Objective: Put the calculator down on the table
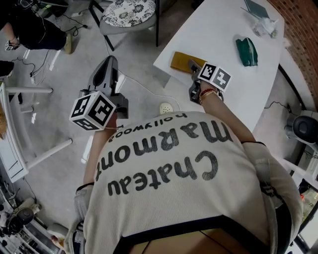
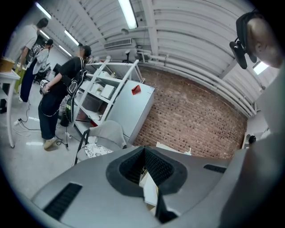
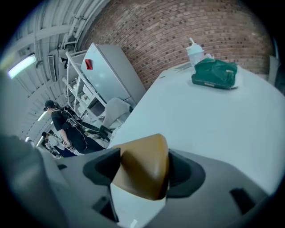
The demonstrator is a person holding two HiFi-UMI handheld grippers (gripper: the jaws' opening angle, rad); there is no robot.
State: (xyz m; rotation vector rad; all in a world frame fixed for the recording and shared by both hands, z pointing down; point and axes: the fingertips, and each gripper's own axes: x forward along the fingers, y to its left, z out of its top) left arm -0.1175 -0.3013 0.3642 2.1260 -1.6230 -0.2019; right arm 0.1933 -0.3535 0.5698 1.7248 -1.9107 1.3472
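Note:
The calculator, flat and in a yellow-brown cover, lies on the near left corner of the white table. My right gripper is at the calculator's right end. In the right gripper view the brown calculator sits between the two dark pads, with the jaws of the right gripper standing wide and not pressing on it. My left gripper hangs over the floor to the left of the table, away from it. In its own view the left gripper has its tips together and holds nothing.
A green pouch lies farther back on the table, with a bottle behind it. A patterned chair stands past the table's left edge. A white round object and cables lie on the floor. A person stands at the top left.

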